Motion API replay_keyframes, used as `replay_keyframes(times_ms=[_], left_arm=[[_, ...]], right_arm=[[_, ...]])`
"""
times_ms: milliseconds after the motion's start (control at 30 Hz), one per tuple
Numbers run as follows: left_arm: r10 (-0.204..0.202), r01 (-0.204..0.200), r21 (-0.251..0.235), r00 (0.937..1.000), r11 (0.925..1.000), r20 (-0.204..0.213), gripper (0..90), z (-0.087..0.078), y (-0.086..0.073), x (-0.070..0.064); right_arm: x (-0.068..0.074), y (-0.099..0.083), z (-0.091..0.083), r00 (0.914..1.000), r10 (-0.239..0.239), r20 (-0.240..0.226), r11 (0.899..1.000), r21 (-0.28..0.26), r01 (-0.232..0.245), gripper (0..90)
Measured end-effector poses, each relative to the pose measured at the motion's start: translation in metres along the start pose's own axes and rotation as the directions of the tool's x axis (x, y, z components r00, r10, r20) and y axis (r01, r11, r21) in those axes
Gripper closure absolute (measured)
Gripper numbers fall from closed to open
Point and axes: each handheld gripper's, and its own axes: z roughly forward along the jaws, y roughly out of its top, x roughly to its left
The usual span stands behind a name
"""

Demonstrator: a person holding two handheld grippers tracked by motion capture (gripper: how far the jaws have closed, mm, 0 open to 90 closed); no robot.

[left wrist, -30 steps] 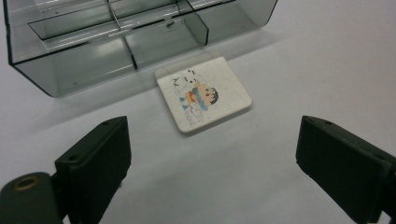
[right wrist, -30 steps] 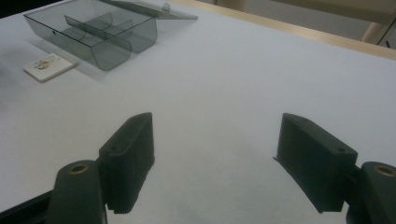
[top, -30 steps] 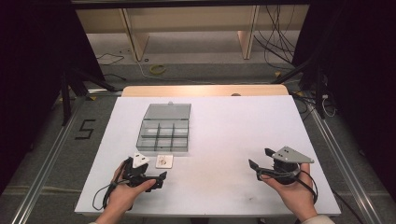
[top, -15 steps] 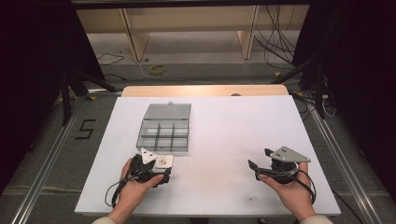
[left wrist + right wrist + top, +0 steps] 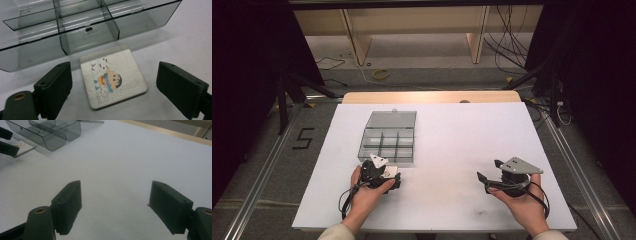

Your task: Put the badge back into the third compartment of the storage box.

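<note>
A small white square tile (image 5: 113, 78) with a cartoon figure printed on it lies flat on the table, just in front of a clear grey compartment box (image 5: 75, 37). My left gripper (image 5: 115, 82) stands open, one jaw on each side of the tile and neither touching it. In the high view the left gripper (image 5: 388, 176) sits at the near edge of the box (image 5: 389, 137), over the tile (image 5: 393, 170). My right gripper (image 5: 488, 170) is held open at the front right, with bare table between its jaws, as the right gripper view (image 5: 116, 195) confirms.
The white table top (image 5: 462, 140) has a wooden strip along its far edge. The box's lid lies open toward the back. In the right gripper view the box (image 5: 50, 132) and the tile (image 5: 23, 147) are at far upper left.
My left gripper has moved forward and to the right, up to the tile in front of the box. The right gripper has stayed nearly where it was.
</note>
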Motion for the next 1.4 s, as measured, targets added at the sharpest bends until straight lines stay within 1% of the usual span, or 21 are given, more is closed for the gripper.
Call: replay_keyframes(times_ms=[133, 233, 367, 533, 600, 700, 867, 933, 1300, 1400], left_arm=[[-0.002, 0.002, 0.003, 1.0000, 1.0000, -0.007, 15.0, 0.005, 0.001, -0.002], [-0.002, 0.002, 0.015, 1.0000, 0.9999, -0.008, 15.3, 0.006, 0.001, -0.002], [-0.020, 0.020, 0.020, 0.9998, 0.9996, -0.008, 15.8, 0.010, 0.002, 0.000], [-0.041, 0.041, 0.028, 0.9991, 0.9988, 0.000, 16.0, 0.012, 0.003, 0.002], [-0.056, 0.056, 0.026, 0.9984, 0.9981, 0.006, 16.3, 0.013, 0.003, 0.003], [-0.059, 0.059, 0.025, 0.9982, 0.9980, 0.007, 17.6, 0.012, 0.003, 0.003], [-0.062, 0.062, 0.026, 0.9981, 0.9977, 0.003, 22.9, 0.011, 0.003, 0.005], [-0.072, 0.072, 0.024, 0.9974, 0.9971, -0.001, 25.6, 0.011, 0.003, 0.006], [-0.074, 0.074, 0.026, 0.9972, 0.9969, -0.008, 31.6, 0.009, 0.003, 0.005], [-0.074, 0.074, 0.026, 0.9972, 0.9969, -0.008, 31.9, 0.009, 0.003, 0.005]], right_arm=[[0.001, 0.000, 0.001, 1.0000, 0.001, -0.004, 1.000, 0.003, -0.001, 26.8], [0.001, 0.000, 0.001, 1.0000, 0.000, -0.003, 1.000, 0.003, 0.000, 26.9], [0.000, 0.000, 0.001, 1.0000, -0.001, -0.004, 1.000, 0.003, 0.001, 27.0], [0.001, 0.000, 0.001, 1.0000, -0.003, -0.005, 1.000, 0.003, 0.003, 27.1], [0.001, 0.000, 0.001, 1.0000, -0.003, -0.005, 1.000, 0.003, 0.003, 27.2], [0.001, 0.000, 0.001, 1.0000, -0.003, -0.006, 1.000, 0.004, 0.003, 27.3], [0.001, 0.000, 0.001, 1.0000, -0.004, -0.005, 1.000, 0.002, 0.004, 27.3], [0.001, 0.000, 0.001, 1.0000, -0.003, -0.005, 1.000, 0.001, 0.003, 27.3], [0.001, 0.000, 0.001, 1.0000, -0.004, -0.005, 1.000, 0.001, 0.004, 27.3], [0.001, 0.000, 0.001, 1.0000, -0.002, -0.007, 1.000, 0.000, 0.003, 27.3]])
